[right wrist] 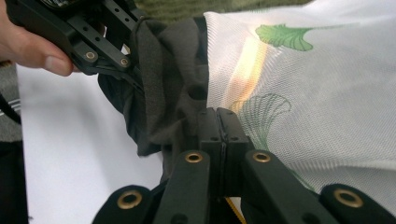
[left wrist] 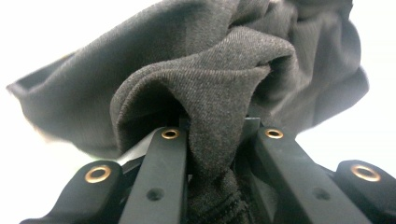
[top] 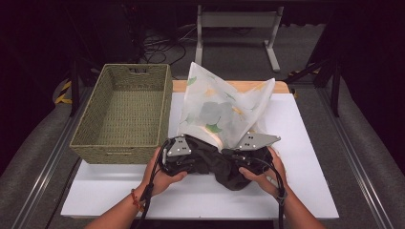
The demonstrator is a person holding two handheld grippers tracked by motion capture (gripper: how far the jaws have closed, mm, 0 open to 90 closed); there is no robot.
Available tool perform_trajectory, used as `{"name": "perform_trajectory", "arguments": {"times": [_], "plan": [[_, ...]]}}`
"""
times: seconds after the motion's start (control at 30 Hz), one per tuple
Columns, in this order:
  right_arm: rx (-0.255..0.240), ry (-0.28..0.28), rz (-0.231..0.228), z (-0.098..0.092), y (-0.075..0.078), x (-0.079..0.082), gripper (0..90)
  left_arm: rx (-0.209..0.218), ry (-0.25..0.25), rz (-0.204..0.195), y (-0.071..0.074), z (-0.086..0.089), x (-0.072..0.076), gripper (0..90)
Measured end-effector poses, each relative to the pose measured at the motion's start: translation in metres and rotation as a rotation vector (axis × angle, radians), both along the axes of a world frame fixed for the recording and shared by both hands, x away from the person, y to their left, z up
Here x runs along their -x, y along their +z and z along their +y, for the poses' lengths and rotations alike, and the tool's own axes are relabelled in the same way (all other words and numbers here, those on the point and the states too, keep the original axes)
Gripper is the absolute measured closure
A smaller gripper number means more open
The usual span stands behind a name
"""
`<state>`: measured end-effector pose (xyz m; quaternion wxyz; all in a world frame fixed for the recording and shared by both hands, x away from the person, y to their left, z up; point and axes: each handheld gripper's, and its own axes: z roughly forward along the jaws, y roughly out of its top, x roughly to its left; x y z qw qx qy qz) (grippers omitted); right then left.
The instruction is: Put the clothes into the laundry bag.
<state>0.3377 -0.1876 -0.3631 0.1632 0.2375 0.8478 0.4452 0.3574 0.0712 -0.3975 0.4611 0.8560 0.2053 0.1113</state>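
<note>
A white mesh bag [top: 224, 109] printed with green and yellow leaves stands up from the white table top [top: 191, 195]. A dark grey garment [top: 210, 164] bunches at its near end, between both hands. My left gripper [top: 193, 156] is shut on a fold of that garment [left wrist: 219, 93], which runs down between the jaws [left wrist: 219, 135]. My right gripper [top: 231, 153] has its jaws pressed together [right wrist: 219, 122] on the edge of the mesh bag [right wrist: 317, 93], right where the dark garment [right wrist: 173, 84] meets it. The left gripper [right wrist: 105, 58] and a thumb appear at the top left of the right gripper view.
A green woven basket [top: 119, 152], with nothing in it, stands at the left, touching the table top's left side. A wooden strip [top: 239, 86] runs along the table's far edge. A white metal frame [top: 239, 21] and cables are on the floor behind.
</note>
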Motion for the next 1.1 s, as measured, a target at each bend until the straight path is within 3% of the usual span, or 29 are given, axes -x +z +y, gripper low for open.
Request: {"name": "perform_trajectory", "arguments": {"times": [0.2,0.4,0.5,0.57,0.6,0.8,0.87,1.1], "plan": [[-0.061,0.015,-0.024,0.007,0.011,0.004,90.0,0.064,0.005,0.002,0.003,-0.027,-0.011,79.5],[-0.081,0.026,-0.020,0.006,0.013,0.004,90.0,0.115,0.047,0.012,-0.001,-0.051,-0.032,79.4],[-0.098,0.034,-0.008,0.004,0.012,0.004,90.0,0.072,0.087,-0.037,-0.012,-0.067,-0.044,79.5],[-0.095,0.047,-0.003,0.005,0.012,0.005,90.0,0.079,0.127,-0.005,-0.020,-0.074,-0.054,79.6],[-0.093,0.058,0.004,0.007,0.011,0.006,90.0,0.074,0.144,-0.012,-0.023,-0.076,-0.059,79.5],[-0.029,0.062,0.048,0.004,-0.002,0.005,90.0,0.111,0.217,0.000,-0.032,-0.071,-0.073,78.2],[-0.014,0.045,0.056,-0.003,-0.006,0.005,90.0,0.120,0.206,0.009,-0.032,-0.068,-0.073,76.7],[0.043,0.013,0.062,-0.007,-0.019,0.004,90.0,0.104,0.157,-0.029,-0.033,-0.058,-0.065,70.7]]}}
